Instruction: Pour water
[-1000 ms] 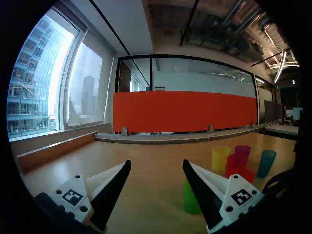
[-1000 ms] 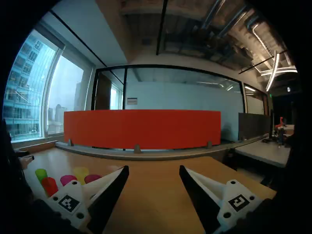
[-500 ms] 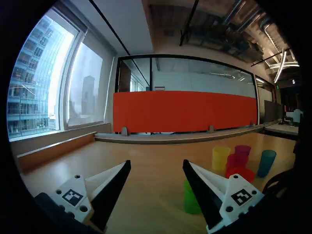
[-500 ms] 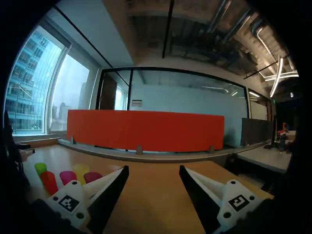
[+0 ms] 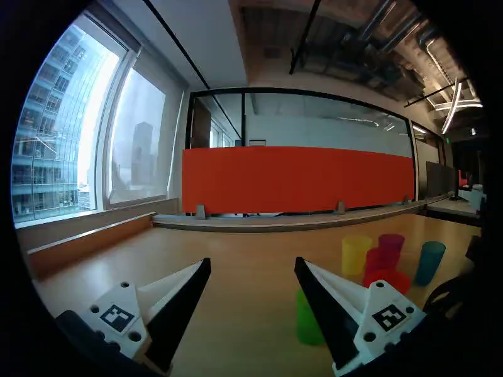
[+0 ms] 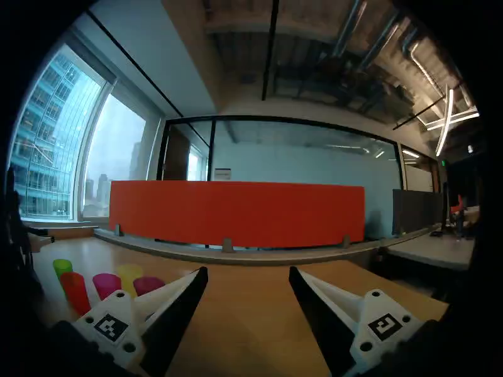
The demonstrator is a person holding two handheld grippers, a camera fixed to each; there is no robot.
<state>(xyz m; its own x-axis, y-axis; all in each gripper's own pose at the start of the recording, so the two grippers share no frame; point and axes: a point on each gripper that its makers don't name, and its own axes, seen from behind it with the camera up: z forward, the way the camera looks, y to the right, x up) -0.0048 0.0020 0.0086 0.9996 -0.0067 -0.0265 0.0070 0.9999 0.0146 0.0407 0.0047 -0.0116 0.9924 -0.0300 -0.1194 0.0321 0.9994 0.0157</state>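
Ahead: six cups [image 5: 356, 253], one table [image 5: 245, 251]; two grippers [image 5: 252, 260] [image 6: 248, 269], jaws apart.

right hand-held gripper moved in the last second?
Yes. In the right gripper view the orange partition sits slightly lower and more ceiling shows, so the right hand-held gripper has tilted upward a little.

Bright daylight from windows [image 5: 82, 144] at left, dim right side, sharp focus, fisheye-bent edges

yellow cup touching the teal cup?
Apart. The left gripper view shows the yellow cup and the teal cup standing well separated, with the magenta cup in the gap between them.
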